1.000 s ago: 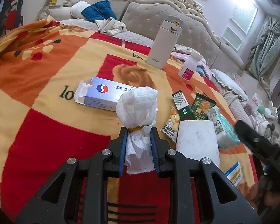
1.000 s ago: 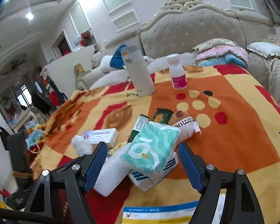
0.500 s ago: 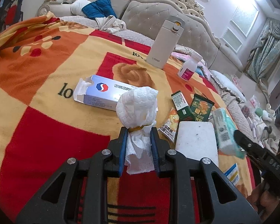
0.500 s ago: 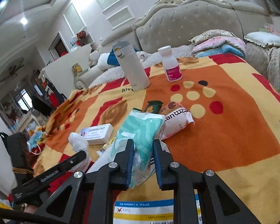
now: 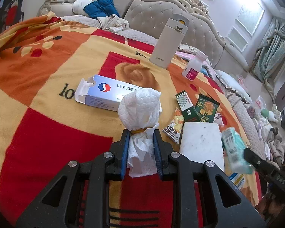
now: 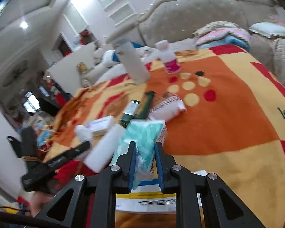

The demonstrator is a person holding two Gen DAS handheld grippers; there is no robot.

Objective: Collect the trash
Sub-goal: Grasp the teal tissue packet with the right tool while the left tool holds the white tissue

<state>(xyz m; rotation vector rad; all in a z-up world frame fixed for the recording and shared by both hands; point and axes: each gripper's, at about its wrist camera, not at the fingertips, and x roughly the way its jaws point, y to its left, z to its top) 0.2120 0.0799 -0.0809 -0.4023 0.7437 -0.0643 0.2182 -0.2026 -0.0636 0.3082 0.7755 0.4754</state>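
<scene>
My left gripper (image 5: 140, 138) is shut on a crumpled white paper towel (image 5: 139, 112) tied with a rubber band, held above the blanket. My right gripper (image 6: 145, 148) is shut on a teal tissue pack (image 6: 142, 136), lifted off the bed; the pack also shows blurred in the left wrist view (image 5: 235, 150). On the blanket lie an open medicine box (image 5: 104, 93), a white foam block (image 5: 201, 144), a green box (image 5: 186, 106), a dark green snack wrapper (image 5: 207, 108) and a yellow snack bag (image 5: 173, 125).
A white thermos (image 5: 169, 41) and a small white bottle with a pink label (image 5: 192, 66) stand at the back of the orange-red blanket (image 5: 38, 72). A blue-yellow box (image 6: 148, 201) lies under my right gripper. A tufted headboard (image 5: 161, 13) is behind.
My right gripper closed on the teal tissue pack and lifted it up off the pile. My left gripper kept its hold on the paper towel and barely moved.
</scene>
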